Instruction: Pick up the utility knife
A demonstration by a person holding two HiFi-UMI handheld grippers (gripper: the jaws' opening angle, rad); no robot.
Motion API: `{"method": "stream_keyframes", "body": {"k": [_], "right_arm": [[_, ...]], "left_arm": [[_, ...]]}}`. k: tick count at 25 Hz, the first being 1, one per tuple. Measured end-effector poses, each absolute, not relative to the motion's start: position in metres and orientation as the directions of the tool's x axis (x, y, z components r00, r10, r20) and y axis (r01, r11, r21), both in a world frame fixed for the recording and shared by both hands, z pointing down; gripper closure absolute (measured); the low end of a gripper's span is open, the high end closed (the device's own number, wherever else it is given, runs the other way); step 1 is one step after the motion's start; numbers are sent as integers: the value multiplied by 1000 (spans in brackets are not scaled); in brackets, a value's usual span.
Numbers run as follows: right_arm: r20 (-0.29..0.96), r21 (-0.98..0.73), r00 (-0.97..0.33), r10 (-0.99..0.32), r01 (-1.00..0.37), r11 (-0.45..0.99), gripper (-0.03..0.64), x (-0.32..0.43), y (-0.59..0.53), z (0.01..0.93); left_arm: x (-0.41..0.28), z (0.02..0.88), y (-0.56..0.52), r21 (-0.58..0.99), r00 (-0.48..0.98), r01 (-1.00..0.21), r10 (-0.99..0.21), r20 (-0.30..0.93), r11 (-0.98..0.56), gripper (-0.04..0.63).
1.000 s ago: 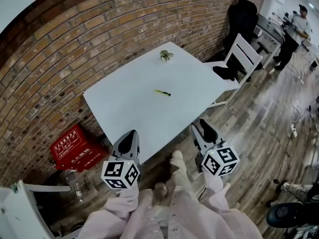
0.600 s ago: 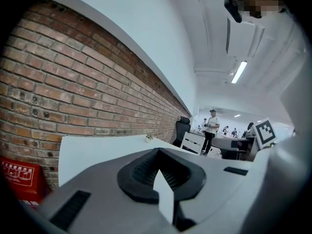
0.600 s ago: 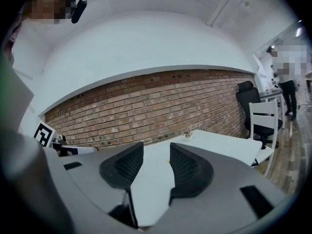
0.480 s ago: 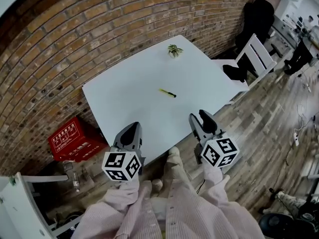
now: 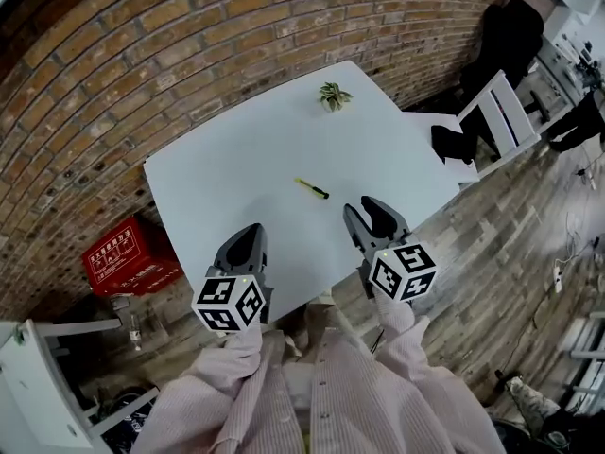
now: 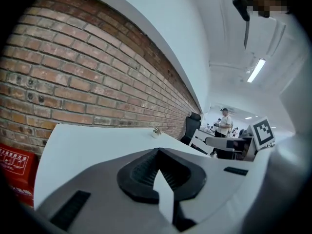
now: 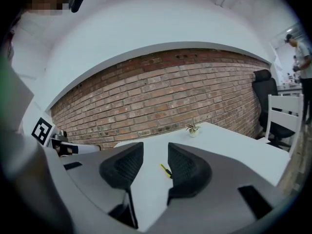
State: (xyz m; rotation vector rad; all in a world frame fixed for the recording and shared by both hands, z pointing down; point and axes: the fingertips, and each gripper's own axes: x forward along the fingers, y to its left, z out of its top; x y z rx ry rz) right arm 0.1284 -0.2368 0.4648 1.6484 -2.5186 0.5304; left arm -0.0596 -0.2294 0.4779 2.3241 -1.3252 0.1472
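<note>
The utility knife (image 5: 311, 188), slim, yellow with a black end, lies flat near the middle of the white table (image 5: 236, 178). In the right gripper view the knife (image 7: 165, 170) shows on the tabletop through the gap between the jaws, some way ahead. My right gripper (image 5: 371, 208) is open and hovers over the table's near edge, just right of and short of the knife. My left gripper (image 5: 248, 238) is shut on nothing, its jaws meeting over the near edge to the left. In its own view the left gripper (image 6: 158, 152) faces the bare tabletop.
A small potted plant (image 5: 332, 95) stands at the table's far edge by the brick wall. A red crate (image 5: 128, 256) sits on the floor to the left. A white chair (image 5: 492, 112) and a black office chair (image 5: 506, 36) stand to the right.
Both grippers have moved forward from over the floor to over the table's near edge. The right gripper is now closer to the knife. The knife has not moved.
</note>
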Motion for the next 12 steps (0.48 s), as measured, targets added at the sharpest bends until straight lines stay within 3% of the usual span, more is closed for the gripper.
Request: {"method": "stream_keyframes", "body": {"k": [12], "right_arm": [[366, -233, -537, -760, -844, 484, 463, 126, -302, 506]], "left_arm": [[-38, 517, -279, 350, 451, -880, -797, 401, -322, 603]]}}
